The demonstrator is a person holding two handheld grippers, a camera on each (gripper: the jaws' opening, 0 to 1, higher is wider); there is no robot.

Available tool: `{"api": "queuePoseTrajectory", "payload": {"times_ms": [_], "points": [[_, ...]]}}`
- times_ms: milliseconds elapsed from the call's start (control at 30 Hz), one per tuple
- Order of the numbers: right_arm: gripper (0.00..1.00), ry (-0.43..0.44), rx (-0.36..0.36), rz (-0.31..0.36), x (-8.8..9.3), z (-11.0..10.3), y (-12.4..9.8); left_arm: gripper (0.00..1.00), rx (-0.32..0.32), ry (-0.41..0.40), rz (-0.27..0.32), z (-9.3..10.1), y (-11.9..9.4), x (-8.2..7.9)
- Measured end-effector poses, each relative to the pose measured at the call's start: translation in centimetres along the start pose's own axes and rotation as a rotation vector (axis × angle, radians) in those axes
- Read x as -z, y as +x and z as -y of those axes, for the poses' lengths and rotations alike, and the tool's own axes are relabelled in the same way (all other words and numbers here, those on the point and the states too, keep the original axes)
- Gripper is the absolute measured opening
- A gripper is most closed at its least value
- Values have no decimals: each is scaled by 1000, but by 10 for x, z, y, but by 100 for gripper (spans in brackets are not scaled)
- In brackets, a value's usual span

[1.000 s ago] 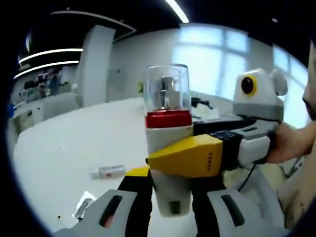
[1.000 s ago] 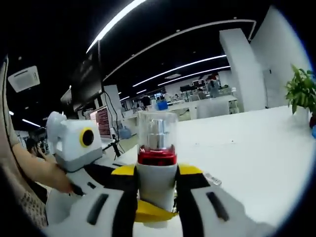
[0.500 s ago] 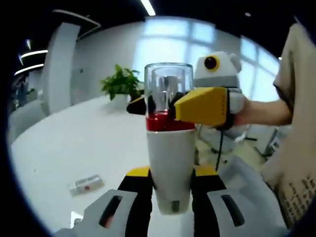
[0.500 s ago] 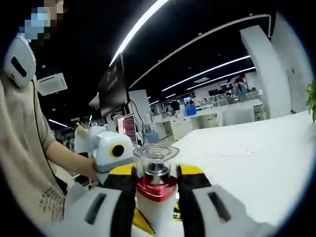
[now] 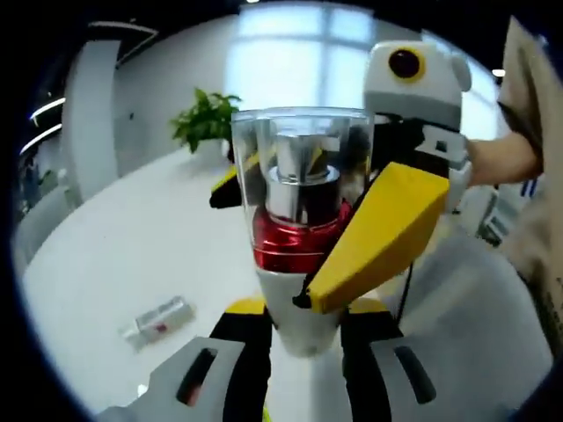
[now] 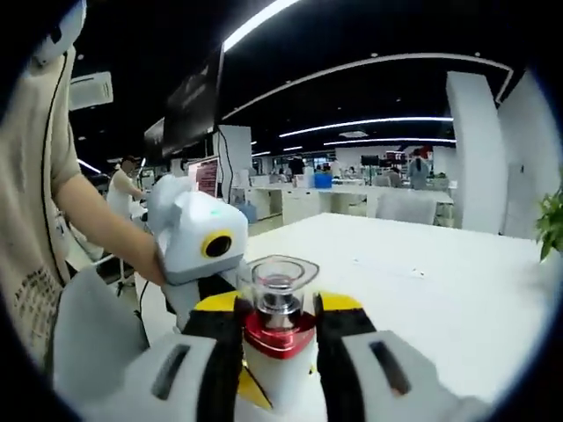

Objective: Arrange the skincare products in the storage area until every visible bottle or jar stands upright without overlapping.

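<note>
Left gripper view: a pump bottle [image 5: 301, 237], white in the body with a red collar and a clear cap over a silver pump head, is held upright above the white table [image 5: 114, 264]. The left gripper [image 5: 303, 347] is closed on the lower white body of the bottle, one black-and-yellow jaw pressed to each side. The right gripper [image 5: 352, 220] comes in from the right of the bottle and is clamped around its red collar, one yellow jaw crossing in front and the other showing behind the clear cap. A small tube [image 5: 158, 318] is seen lying flat on the table, well to the left of the bottle and below it, and a potted plant [image 5: 204, 123] stands beyond the bottle to its left. Right gripper view: the same bottle [image 6: 278, 330] is seen from above, with the right gripper [image 6: 278, 338] shut on the collar and the left gripper's white housing [image 6: 198, 237] just left of the bottle. The bottle is judged to be stiff and fairly light, with a smooth, possibly slippery plastic body. The clear cap looks thin and may pop off, so the body or the collar is judged the safer place for a hold.
</note>
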State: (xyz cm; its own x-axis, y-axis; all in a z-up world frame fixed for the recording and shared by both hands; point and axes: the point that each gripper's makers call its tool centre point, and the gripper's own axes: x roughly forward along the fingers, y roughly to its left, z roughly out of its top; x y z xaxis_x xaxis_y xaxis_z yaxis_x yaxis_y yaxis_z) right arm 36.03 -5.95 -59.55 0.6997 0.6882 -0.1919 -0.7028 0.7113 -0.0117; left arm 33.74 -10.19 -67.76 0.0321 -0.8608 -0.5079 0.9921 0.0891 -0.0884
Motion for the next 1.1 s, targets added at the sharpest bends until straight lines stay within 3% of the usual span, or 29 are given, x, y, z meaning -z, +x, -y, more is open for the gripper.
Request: {"api": "queuePoseTrajectory", "payload": {"times_ms": [200,367,500,667,900,1100], "points": [[31,4,6,-70,38,9,8,26,-25,-22,-70,-9,22,30],[31,36,37,-83,52,19,8,26,-26,-10,-79,-17,31,39],[31,43,68,-70,52,27,8,26,-28,15,-65,-24,32,36],[32,-30,103,-78,53,34,16,26,-34,63,-42,-38,36,34],[32,-19,125,-33,50,51,31,26,-30,50,-13,-59,37,30],[32,-43,139,-48,48,73,53,26,-47,39,-30,-83,37,26]]}}
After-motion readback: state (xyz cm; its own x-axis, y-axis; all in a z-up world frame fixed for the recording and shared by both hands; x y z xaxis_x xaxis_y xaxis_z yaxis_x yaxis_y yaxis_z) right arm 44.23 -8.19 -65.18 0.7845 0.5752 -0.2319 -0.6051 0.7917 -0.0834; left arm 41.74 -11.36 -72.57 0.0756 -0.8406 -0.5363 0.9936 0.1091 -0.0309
